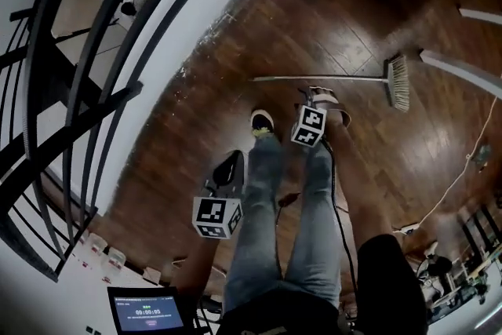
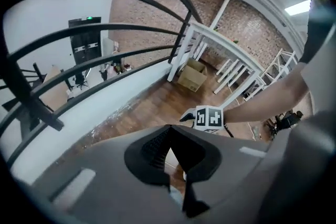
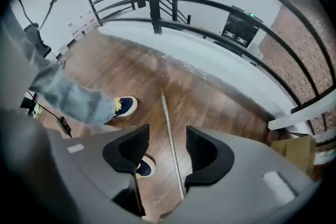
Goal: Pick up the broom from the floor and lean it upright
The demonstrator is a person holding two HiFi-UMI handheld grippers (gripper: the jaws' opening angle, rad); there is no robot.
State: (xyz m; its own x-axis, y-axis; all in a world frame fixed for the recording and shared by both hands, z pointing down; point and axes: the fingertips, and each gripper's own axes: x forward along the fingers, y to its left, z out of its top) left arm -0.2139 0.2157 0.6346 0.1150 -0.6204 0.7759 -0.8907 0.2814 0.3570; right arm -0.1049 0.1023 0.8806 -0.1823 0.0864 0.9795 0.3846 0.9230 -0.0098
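Two hand-held grippers are shown from above, over a dark wooden floor (image 1: pixel 235 35) edged by a black curved railing (image 1: pixel 94 51). The broom (image 1: pixel 321 78) is laid flat on the boards ahead of the person's feet, its thin pale handle running across the head view and its bristle head (image 1: pixel 398 82) at the right end.

The right gripper (image 1: pixel 313 96) is pointed steeply down just over the handle. In the right gripper view its jaws (image 3: pixel 168 136) are spread wide. The handle (image 3: pixel 169 123) is seen in the gap between them, with floor visible on both sides and neither pad pressed on it. A dark blue shoe (image 3: pixel 125 106) with a yellow tongue is planted left of the handle.

The left gripper (image 1: pixel 230 161) is held lower in the head view, beside the person's jeans-clad legs (image 1: pixel 263 231) and well apart from the broom. In the left gripper view its jaws (image 2: pixel 168 129) are brought together at the tips, with nothing between them. A cardboard box (image 2: pixel 191 75) is seen by white frames in the distance.
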